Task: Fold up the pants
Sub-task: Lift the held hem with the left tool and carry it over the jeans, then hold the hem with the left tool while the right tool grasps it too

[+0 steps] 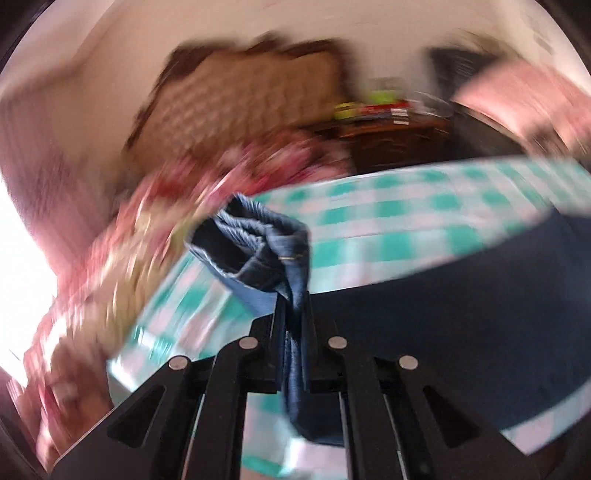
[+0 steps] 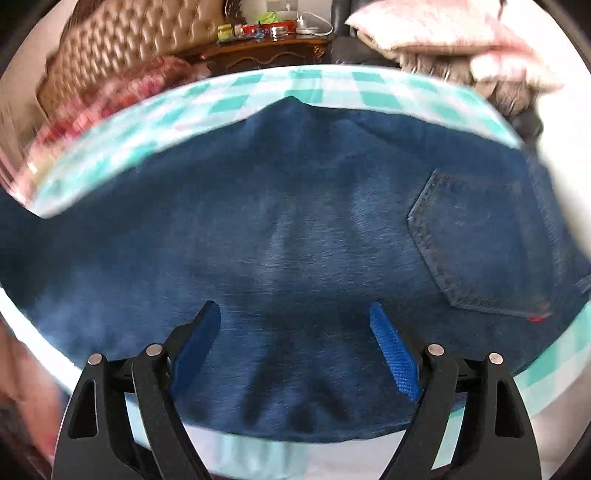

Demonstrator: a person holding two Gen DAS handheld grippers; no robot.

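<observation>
Left gripper (image 1: 291, 306): we are pinching a bunched end of the pants between jaws pressed together on the denim; the cloth is sticking up past the tips in crumpled folds and hanging down behind them.
Right gripper (image 2: 295, 321): we are holding it low over the pants with its jaws spread wide, blue pads (image 2: 395, 354) showing, nothing between them.
Pants (image 2: 295, 221): dark blue jeans are lying spread across the checked sheet, a stitched back pocket (image 2: 476, 243) facing up toward the right with a small red tag at its lower corner; the far edge is rising to a point near the middle.
Checked sheet (image 2: 229, 99): teal and white squares are covering the bed under the jeans and showing along their far edge and at the right.
Surroundings: a tufted tan headboard (image 2: 122, 40), a dark wooden nightstand (image 2: 266, 55) carrying small items, pink bedding (image 2: 443, 33) at the right and a floral cover (image 1: 122, 236) at the left.
Left view: it is heavily blurred, so we cannot tell finer detail there.
</observation>
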